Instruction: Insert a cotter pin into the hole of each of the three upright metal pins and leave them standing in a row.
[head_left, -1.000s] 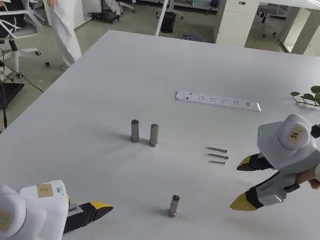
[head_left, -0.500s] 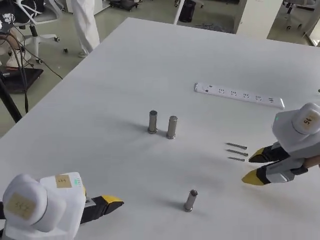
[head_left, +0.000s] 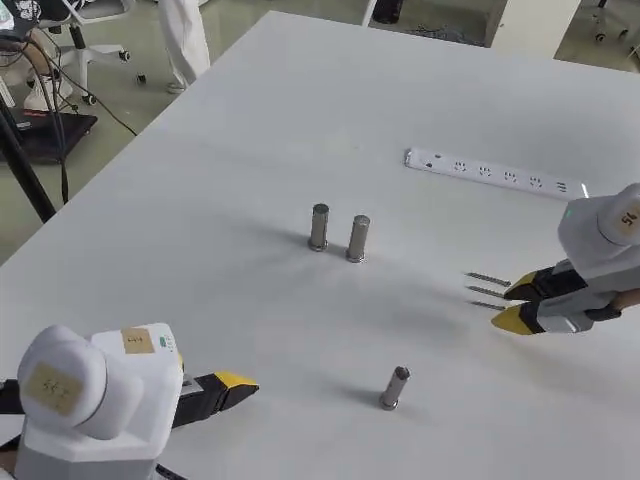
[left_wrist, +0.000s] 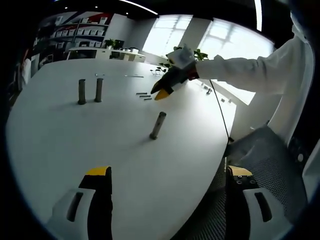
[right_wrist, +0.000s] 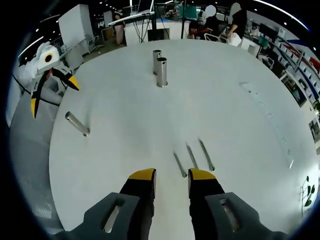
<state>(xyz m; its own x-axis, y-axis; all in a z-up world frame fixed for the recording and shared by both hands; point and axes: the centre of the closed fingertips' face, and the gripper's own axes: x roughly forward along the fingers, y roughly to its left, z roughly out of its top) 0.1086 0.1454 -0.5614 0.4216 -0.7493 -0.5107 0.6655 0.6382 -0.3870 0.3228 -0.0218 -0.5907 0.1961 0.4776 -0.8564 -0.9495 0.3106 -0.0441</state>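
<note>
Two upright metal pins (head_left: 318, 227) (head_left: 358, 238) stand side by side mid-table; a third pin (head_left: 394, 387) stands alone nearer me. Three cotter pins (head_left: 487, 290) lie parallel on the white table at the right. My right gripper (head_left: 512, 302) is open with a narrow gap, its yellow tips just short of the cotter pins (right_wrist: 192, 157), touching none. My left gripper (head_left: 228, 388) hovers at the near left, open wide (left_wrist: 167, 172) and empty, well left of the lone pin (left_wrist: 158, 125).
A white power strip (head_left: 490, 172) lies beyond the cotter pins. The table edge (head_left: 150, 140) runs along the left, with office chairs and a person in white (head_left: 185, 35) past it. Bare tabletop lies between the pins and both grippers.
My right gripper has moved in toward the cotter pins and its jaws have narrowed. The head camera has shifted, so the whole scene sits differently. The pins have not moved.
</note>
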